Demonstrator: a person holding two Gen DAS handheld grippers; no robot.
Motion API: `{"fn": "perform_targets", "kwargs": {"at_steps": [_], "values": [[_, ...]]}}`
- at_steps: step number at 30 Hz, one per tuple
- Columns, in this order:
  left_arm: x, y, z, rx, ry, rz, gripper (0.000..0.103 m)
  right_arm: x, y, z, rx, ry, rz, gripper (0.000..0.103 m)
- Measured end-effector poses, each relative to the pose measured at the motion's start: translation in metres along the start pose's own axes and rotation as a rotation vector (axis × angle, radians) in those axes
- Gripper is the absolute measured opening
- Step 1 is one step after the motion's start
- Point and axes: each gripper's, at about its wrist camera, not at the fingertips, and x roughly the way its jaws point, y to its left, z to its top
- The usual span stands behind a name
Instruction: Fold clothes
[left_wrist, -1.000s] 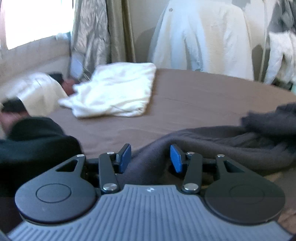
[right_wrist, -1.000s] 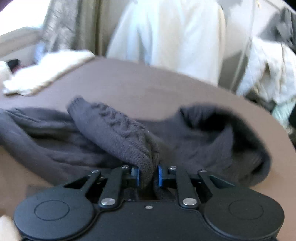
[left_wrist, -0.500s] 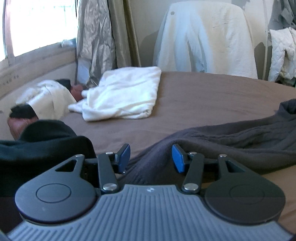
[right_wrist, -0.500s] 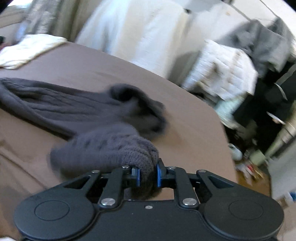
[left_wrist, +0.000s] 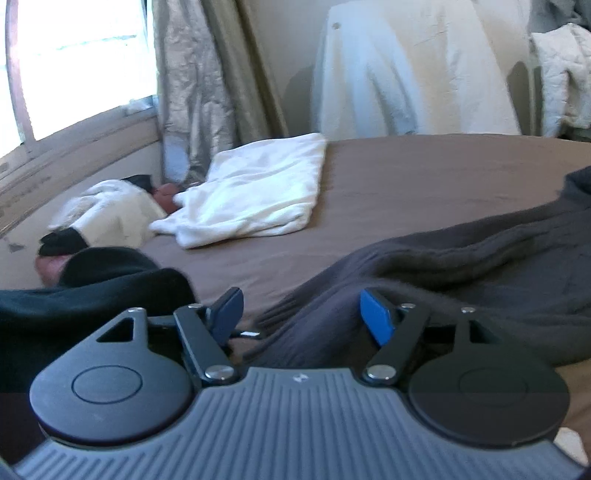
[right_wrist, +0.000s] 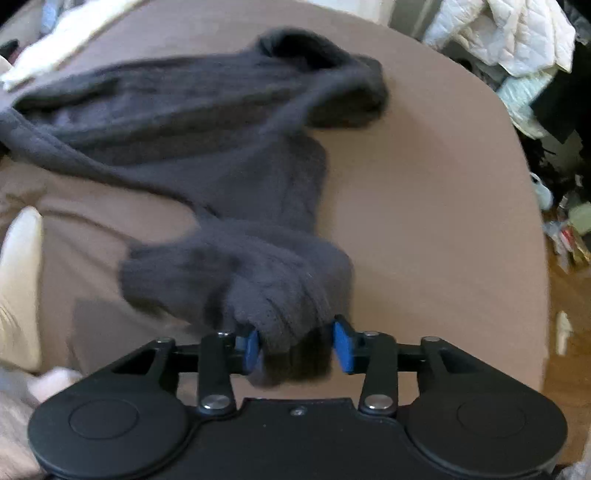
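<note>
While spreading apart, left tongs (left_wrist: 301, 314) low over the near edge of the brown bed (left_wrist: 424, 173), blue pads (left_wrist: 375, 319) clear of the cloth, a fold of grey sweater (left_wrist: 461, 280) lying loose between them. Sweater stretched across the bed from there toward the right, crumpled along its length. Right tongs (right_wrist: 295, 347) tipped steeply down over the bed's near right part, also opening; knitted cuff of a sleeve (right_wrist: 258, 280) bunched in the gap, left pad (right_wrist: 252, 345) against the knit, right pad (right_wrist: 341, 347) just off it, so no firm pinch. Rest of the sweater trailing up and left from the cuff in the right view, blurred, collar end near the bed's far edge. Folded white cloth (left_wrist: 255, 192) farther back on the bed near the curtain (left_wrist: 199, 88). Black garment (left_wrist: 92, 288) just left of the left tongs. White quilted laundry (right_wrist: 509, 33) heaped beyond the bed's right corner
</note>
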Motion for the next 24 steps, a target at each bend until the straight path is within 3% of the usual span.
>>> {"fn": "perform_targets", "kwargs": {"at_steps": [2, 6, 9, 11, 13, 15, 17, 20, 24], "values": [[-0.001, 0.012, 0.001, -0.08, 0.005, -0.015, 0.07, -0.009, -0.003, 0.009, 0.055, -0.045, 0.138, 0.062], [-0.005, 0.037, 0.002, -0.308, 0.016, -0.121, 0.07, -0.022, -0.009, 0.034, 0.138, -0.133, 0.386, 0.064], [-0.002, 0.042, -0.001, -0.407, 0.053, -0.196, 0.07, -0.03, -0.014, 0.048, 0.17, -0.19, 0.489, 0.066], [0.005, 0.028, 0.009, -0.404, 0.091, -0.153, 0.071, -0.024, -0.014, 0.062, 0.162, -0.233, 0.465, 0.073], [0.019, -0.002, 0.027, -0.281, 0.149, -0.112, 0.073, -0.006, -0.012, 0.072, 0.146, -0.267, 0.379, 0.077], [0.037, -0.034, 0.04, -0.15, 0.194, -0.078, 0.088, 0.023, -0.018, 0.083, 0.186, -0.272, 0.27, 0.077], [0.056, -0.059, 0.043, -0.075, 0.252, -0.047, 0.088, 0.05, -0.025, 0.089, 0.251, -0.278, 0.205, 0.077], [0.077, -0.074, 0.03, -0.035, 0.352, -0.027, 0.088, 0.084, -0.045, 0.097, 0.419, -0.293, 0.153, 0.077], [0.079, -0.07, 0.006, -0.042, 0.373, 0.005, 0.098, 0.118, -0.064, 0.102, 0.551, -0.308, 0.103, 0.079]]}}
